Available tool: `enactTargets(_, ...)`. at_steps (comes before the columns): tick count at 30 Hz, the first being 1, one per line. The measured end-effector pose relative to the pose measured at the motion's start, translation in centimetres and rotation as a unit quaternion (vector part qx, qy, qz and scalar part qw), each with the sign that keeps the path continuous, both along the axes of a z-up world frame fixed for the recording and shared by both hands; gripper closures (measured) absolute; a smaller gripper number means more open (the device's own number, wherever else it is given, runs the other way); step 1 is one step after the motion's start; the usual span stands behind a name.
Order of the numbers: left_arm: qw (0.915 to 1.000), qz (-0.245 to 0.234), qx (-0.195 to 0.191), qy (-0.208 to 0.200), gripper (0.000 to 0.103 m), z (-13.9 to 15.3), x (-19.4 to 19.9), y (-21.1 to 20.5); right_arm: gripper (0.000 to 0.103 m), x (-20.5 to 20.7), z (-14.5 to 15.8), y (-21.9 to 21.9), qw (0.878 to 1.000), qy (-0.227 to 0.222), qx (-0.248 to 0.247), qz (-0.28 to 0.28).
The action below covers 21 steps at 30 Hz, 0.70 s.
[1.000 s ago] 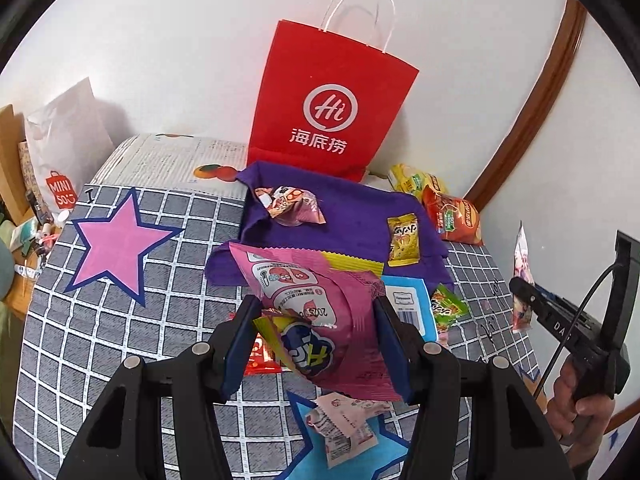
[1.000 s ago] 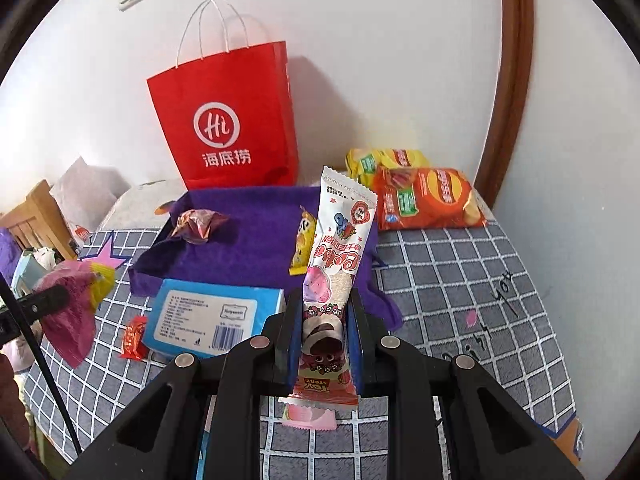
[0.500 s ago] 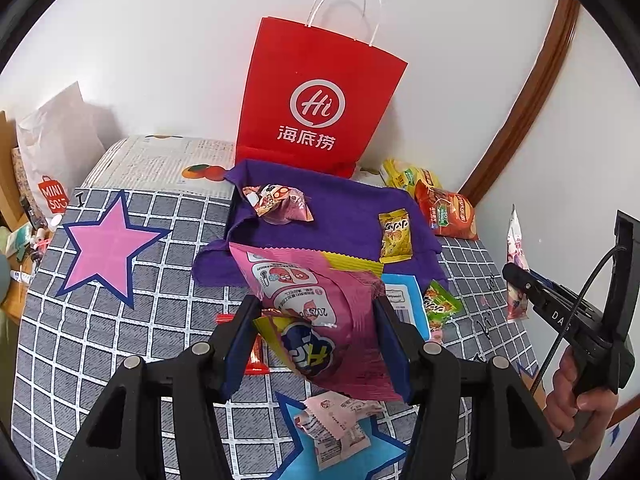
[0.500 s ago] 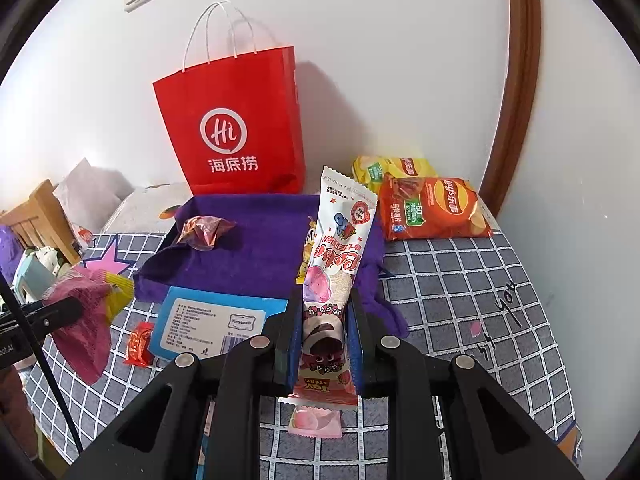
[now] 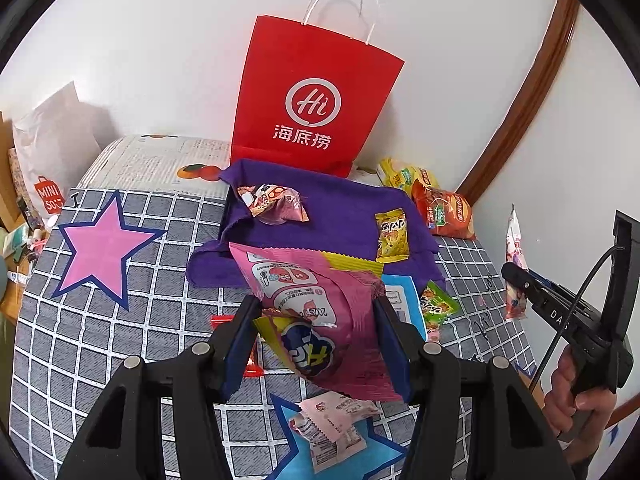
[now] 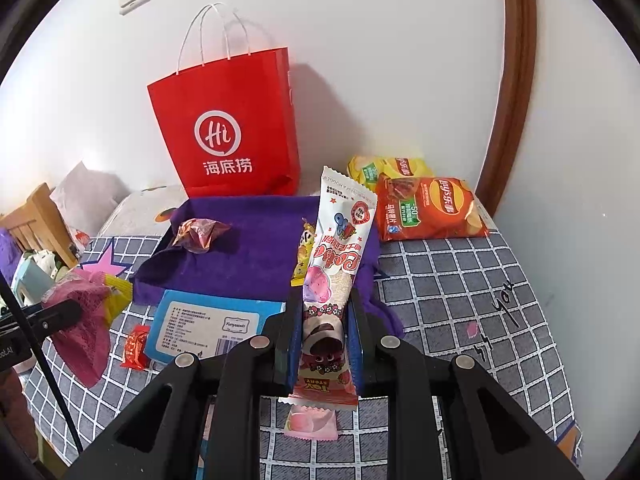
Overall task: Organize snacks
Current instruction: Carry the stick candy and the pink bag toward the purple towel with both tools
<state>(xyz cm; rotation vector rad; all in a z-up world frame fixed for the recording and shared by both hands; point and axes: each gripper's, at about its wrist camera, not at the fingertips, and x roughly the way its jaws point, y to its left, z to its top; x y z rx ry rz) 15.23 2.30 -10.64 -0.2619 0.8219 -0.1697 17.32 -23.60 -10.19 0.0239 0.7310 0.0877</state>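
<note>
nothing moved, l hand-held gripper (image 5: 316, 316) w/ pink bag (image 5: 320, 308)

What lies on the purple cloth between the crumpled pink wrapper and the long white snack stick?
Only a small yellow packet, seen in the right wrist view; the rest of the purple cloth is bare.
</note>
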Motion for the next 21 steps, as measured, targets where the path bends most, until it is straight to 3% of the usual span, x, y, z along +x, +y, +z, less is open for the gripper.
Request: enactTargets(21, 1.0000, -0.007, -0.003, -0.002, 0.048, 0.17, 0.38, -0.50, 0.083, 0.47, -0.13, -0.04, 1.000, 0.000, 0.002, -0.002)
